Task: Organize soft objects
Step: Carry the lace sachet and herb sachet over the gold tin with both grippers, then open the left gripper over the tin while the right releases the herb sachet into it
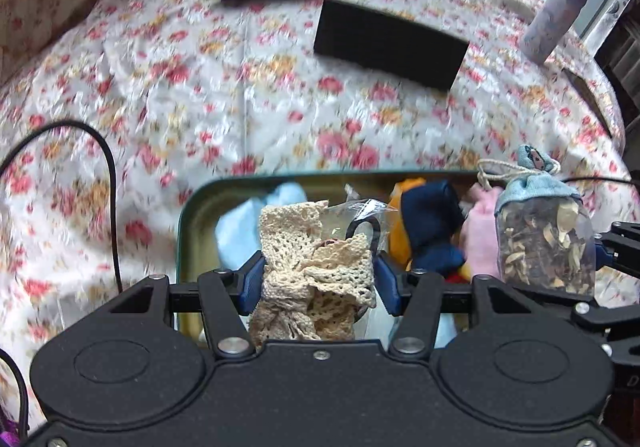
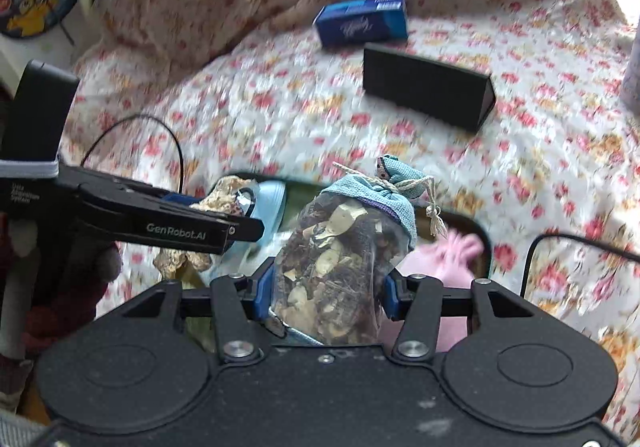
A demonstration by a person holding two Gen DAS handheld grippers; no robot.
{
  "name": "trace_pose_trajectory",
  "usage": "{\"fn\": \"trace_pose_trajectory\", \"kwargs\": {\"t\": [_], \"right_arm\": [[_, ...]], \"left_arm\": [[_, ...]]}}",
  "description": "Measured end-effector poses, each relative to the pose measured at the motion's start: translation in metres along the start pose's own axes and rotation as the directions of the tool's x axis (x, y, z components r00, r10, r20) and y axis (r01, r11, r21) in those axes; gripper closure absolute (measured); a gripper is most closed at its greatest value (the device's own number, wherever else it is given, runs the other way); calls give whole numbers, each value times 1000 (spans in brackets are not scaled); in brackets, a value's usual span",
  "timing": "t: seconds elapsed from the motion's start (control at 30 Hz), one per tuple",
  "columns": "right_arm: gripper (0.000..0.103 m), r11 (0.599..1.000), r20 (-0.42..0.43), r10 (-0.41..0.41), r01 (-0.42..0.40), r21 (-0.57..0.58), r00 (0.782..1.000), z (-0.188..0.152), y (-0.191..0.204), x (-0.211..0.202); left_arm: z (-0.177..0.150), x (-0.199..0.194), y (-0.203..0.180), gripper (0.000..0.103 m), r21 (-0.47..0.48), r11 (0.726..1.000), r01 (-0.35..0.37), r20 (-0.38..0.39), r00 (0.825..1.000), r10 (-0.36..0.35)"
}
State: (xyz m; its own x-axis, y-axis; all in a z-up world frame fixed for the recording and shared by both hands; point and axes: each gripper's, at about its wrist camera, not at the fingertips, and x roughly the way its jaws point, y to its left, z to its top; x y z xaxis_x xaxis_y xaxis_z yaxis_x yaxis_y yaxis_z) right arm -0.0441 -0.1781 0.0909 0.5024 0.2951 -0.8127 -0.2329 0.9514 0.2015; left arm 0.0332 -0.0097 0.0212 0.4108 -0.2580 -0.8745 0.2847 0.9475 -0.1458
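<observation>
Crochet lace piece (image 1: pixel 316 271), left wrist view: clamped between the left gripper (image 1: pixel 318 281) pads above the green tin (image 1: pixel 192 215) on the floral cloth (image 1: pixel 200 87). Right wrist view: right gripper (image 2: pixel 326 287) grips a potpourri sachet (image 2: pixel 340 263) over that tin

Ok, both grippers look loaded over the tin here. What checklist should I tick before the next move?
1. Left gripper clamped on the lace piece: ok, both pads press its sides.
2. Right gripper clamped on the sachet: ok.
3. Both loads over the tin: ok; whether either touches its contents, cannot tell.
4. Room in the tin: not ok; blue cloth, plush toy and pink cloth crowd it.
5. Sachet drawstring tied shut: ok.
6. Grippers clear of each other: cannot tell, they are close side by side.
</observation>
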Motion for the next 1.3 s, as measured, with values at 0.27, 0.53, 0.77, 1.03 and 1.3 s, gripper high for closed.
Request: {"fn": "trace_pose_trajectory", "kwargs": {"t": [0.27, 0.53, 0.77, 1.03, 1.3], "right_arm": [[52, 999, -76, 0, -3, -33, 997, -4, 6, 14], [43, 999, -4, -23, 23, -27, 1000, 4, 5, 16], [40, 999, 3, -47, 47, 9, 999, 7, 0, 18], [37, 996, 25, -72, 71, 53, 997, 5, -6, 12], [34, 993, 48, -83, 78, 92, 995, 4, -8, 6]], "left_arm": [[-9, 4, 6, 50, -58, 998, 7, -22, 1000, -8], [0, 4, 9, 35, -84, 996, 2, 7, 1000, -1], [4, 0, 12, 24, -112, 993, -25, 36, 999, 30], [5, -8, 21, 24, -153, 983, -103, 77, 990, 116], [8, -21, 48, 18, -246, 954, -171, 122, 971, 206]]}}
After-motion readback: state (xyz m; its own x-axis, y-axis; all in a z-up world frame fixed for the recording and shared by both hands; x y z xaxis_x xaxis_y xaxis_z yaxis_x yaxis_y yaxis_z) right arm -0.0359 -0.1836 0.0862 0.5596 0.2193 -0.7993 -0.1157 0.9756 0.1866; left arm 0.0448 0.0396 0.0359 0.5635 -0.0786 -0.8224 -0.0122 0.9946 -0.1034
